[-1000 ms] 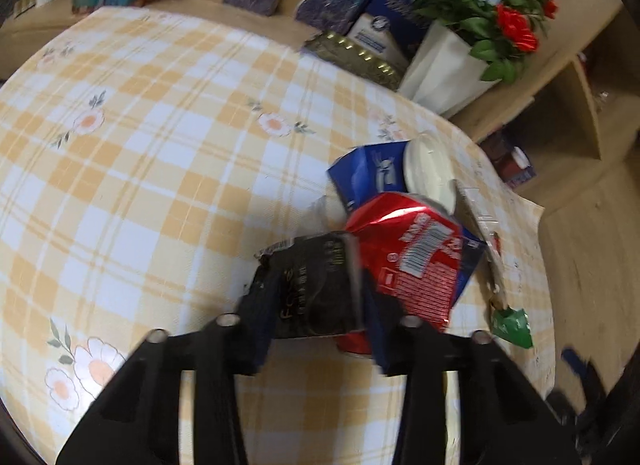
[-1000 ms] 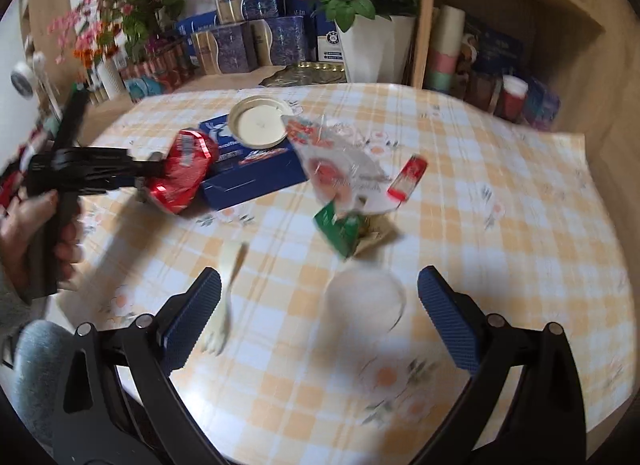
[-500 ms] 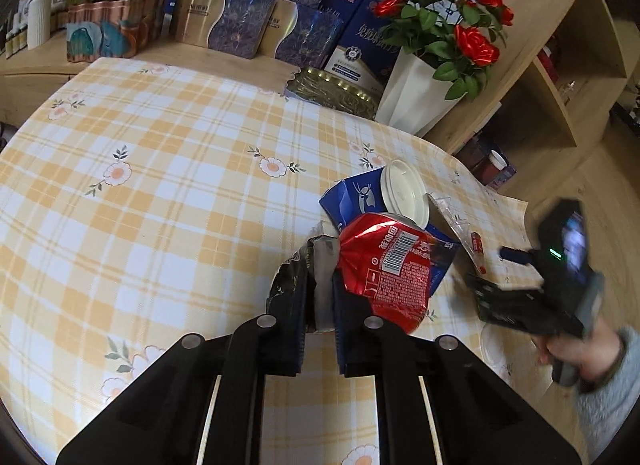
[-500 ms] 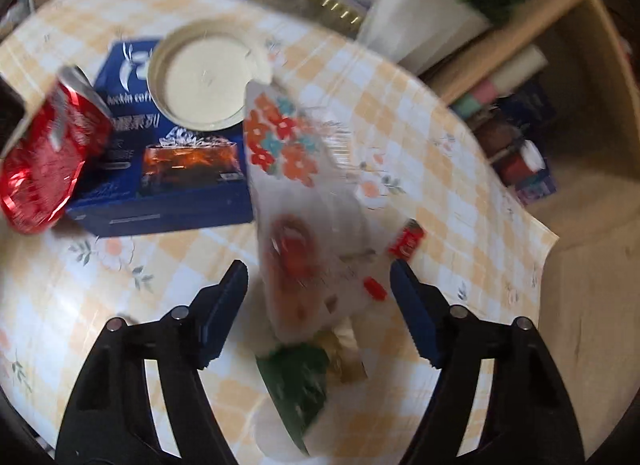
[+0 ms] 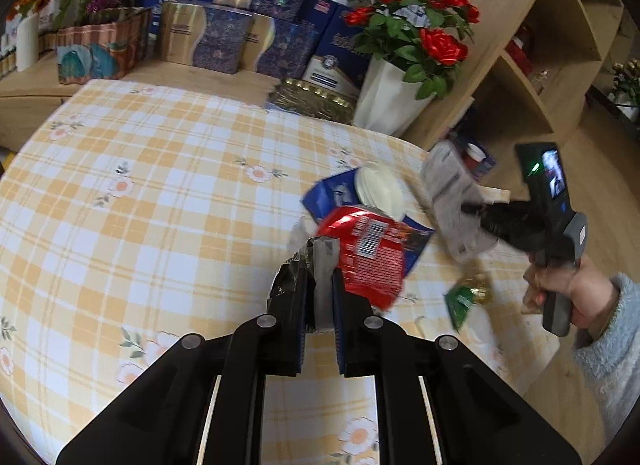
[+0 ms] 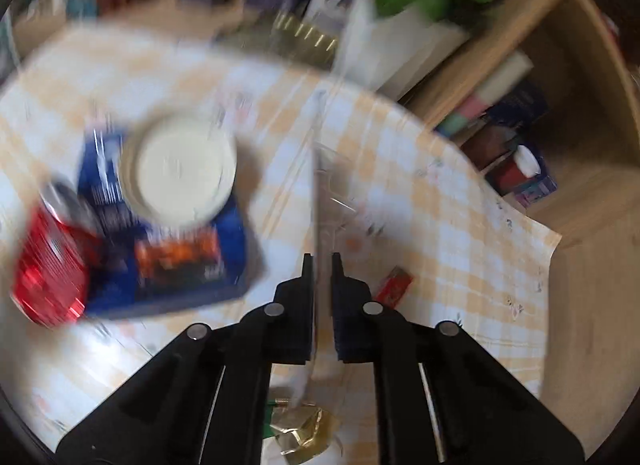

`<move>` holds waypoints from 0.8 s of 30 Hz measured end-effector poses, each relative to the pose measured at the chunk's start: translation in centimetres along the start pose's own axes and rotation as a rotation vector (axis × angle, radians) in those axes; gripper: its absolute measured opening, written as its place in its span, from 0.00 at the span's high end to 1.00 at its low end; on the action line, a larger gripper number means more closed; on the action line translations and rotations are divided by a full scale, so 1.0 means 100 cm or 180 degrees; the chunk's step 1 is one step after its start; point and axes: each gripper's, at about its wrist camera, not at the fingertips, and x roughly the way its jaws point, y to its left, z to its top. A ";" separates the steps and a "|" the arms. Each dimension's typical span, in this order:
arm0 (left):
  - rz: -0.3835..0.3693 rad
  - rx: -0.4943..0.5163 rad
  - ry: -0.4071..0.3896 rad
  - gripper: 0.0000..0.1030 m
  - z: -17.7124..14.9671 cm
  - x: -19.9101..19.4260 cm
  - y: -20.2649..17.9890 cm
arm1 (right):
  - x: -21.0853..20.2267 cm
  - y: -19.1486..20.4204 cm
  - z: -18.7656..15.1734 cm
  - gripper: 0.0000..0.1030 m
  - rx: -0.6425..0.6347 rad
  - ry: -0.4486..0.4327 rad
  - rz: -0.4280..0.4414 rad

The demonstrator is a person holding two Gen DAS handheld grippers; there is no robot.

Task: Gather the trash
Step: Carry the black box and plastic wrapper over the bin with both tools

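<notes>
Since the earlier frame your right gripper (image 6: 321, 265) has swung in over the clear printed wrapper (image 5: 452, 201) and its jaws have just been closing; they now pinch that wrapper, which a moment ago lay open between wide-spread fingers. Your left gripper (image 5: 320, 301) was already clamped half a second ago and is clenched on the crumpled black-and-silver wrapper (image 5: 308, 269), which it has carried up off the worktop (image 5: 140, 193), so more of the checked cloth and the shelf of boxes behind it shows than before.

In the right wrist view the clear wrapper stands on edge, a thin sheet running straight away from the pads toward the far rim of the worktop. From the left wrist view you see the same sheet broadside, hanging from your right gripper with its long axis slanting from upper left to lower right. The black-and-silver wrapper sticks up and forward out of the left jaws.

Only the left wrist view shows your right hand (image 5: 568, 285) on the handle and its grey sleeve. It also shows the red can (image 5: 368, 249) sharply, lying against the blue box (image 5: 332, 193) with the white lid (image 5: 380, 193) on it. The right wrist view is blurred, yet only it shows the small red packet (image 6: 394, 281) beside the pads; the green-and-gold wrapper (image 6: 304, 429) lies beneath the gripper.
</notes>
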 end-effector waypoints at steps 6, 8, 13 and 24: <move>-0.0132 0.0194 -0.0063 0.89 -0.007 -0.017 -0.026 | -0.054 -0.053 -0.017 0.89 0.0846 -0.0493 0.0659; -0.0174 0.0262 -0.0077 0.89 -0.010 -0.024 -0.036 | -0.068 -0.060 -0.027 0.89 0.1025 -0.0565 0.0852; -0.0201 0.0486 -0.0086 0.89 -0.025 -0.044 -0.059 | -0.109 -0.060 -0.068 0.89 0.1149 -0.0696 0.1083; -0.0261 0.0732 -0.0059 0.89 -0.089 -0.098 -0.086 | -0.184 -0.029 -0.174 0.89 0.1077 -0.0716 0.1358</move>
